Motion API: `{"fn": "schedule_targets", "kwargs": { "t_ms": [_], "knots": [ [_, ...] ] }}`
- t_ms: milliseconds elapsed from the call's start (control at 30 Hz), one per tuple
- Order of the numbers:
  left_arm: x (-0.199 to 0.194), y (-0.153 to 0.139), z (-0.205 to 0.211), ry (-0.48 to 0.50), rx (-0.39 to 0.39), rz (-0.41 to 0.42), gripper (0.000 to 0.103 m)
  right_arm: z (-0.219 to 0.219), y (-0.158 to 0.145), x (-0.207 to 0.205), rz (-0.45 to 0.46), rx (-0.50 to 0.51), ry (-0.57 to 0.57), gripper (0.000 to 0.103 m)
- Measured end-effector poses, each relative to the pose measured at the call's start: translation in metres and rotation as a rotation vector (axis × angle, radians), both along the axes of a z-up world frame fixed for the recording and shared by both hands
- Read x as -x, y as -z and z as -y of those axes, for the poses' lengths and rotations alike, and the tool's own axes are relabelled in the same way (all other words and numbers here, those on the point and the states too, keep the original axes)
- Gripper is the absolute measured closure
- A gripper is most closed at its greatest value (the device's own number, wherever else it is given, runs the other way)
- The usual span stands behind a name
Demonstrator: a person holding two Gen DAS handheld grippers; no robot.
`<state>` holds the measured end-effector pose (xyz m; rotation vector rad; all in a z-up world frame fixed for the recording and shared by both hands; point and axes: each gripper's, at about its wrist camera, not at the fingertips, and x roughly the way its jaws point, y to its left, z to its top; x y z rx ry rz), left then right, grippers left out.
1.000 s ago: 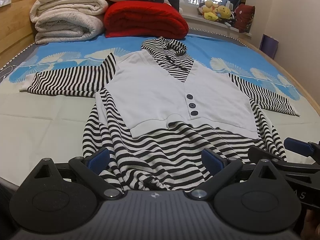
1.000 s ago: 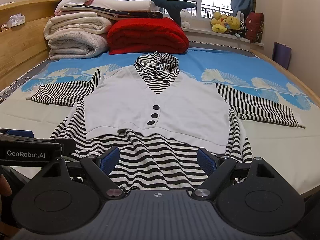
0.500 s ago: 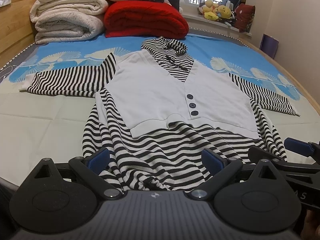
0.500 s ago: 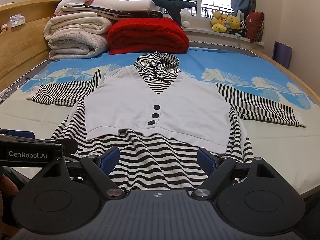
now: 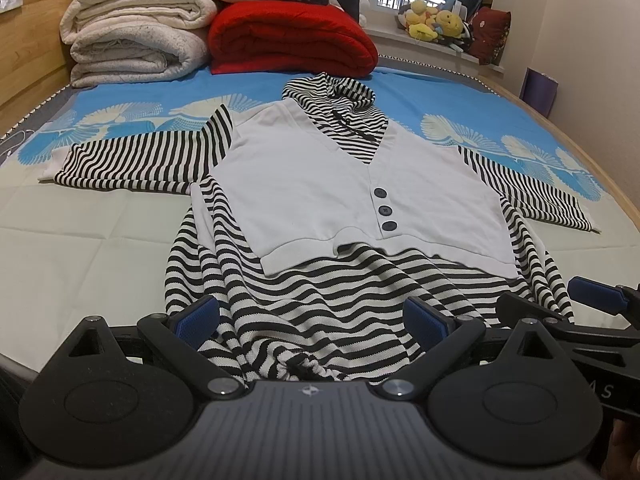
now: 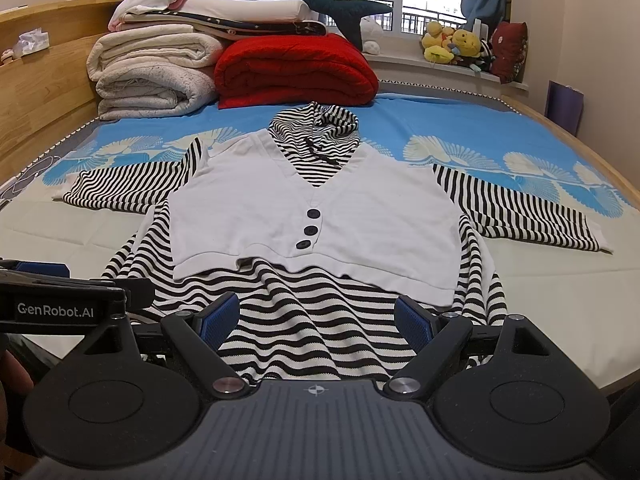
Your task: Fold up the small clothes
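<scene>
A small black-and-white striped hooded top with a white vest panel [image 5: 320, 184] and three dark buttons lies face up on the bed, sleeves spread left and right, hood at the far end. It also shows in the right wrist view [image 6: 312, 216]. My left gripper [image 5: 312, 320] is open and empty over the striped hem, left of centre. My right gripper [image 6: 316, 314] is open and empty over the hem's right part. Each gripper shows at the edge of the other's view.
The bed [image 5: 80, 240] has a blue-and-cream patterned cover. Folded white blankets [image 5: 132, 44] and a red quilt [image 5: 292, 40] are stacked at the far end. Plush toys [image 6: 456, 46] sit on the windowsill. A wooden headboard [image 6: 40, 92] runs along the left.
</scene>
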<state>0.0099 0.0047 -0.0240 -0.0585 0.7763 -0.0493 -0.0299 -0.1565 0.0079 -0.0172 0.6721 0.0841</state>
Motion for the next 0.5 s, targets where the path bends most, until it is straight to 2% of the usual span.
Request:
{"fn": "schedule_targets", "kwargs": {
  "t_ms": [333,500],
  "knots": [
    [-0.003,0.007,-0.004,-0.020,0.006,-0.022,0.004,0.000,0.003,-0.003,-0.008,-0.004,0.018,0.018],
    [-0.019,0.025,-0.025,-0.099,0.050,-0.110,0.003,0.028,0.016,-0.023,-0.085,0.007,0.185,0.018]
  ]
}}
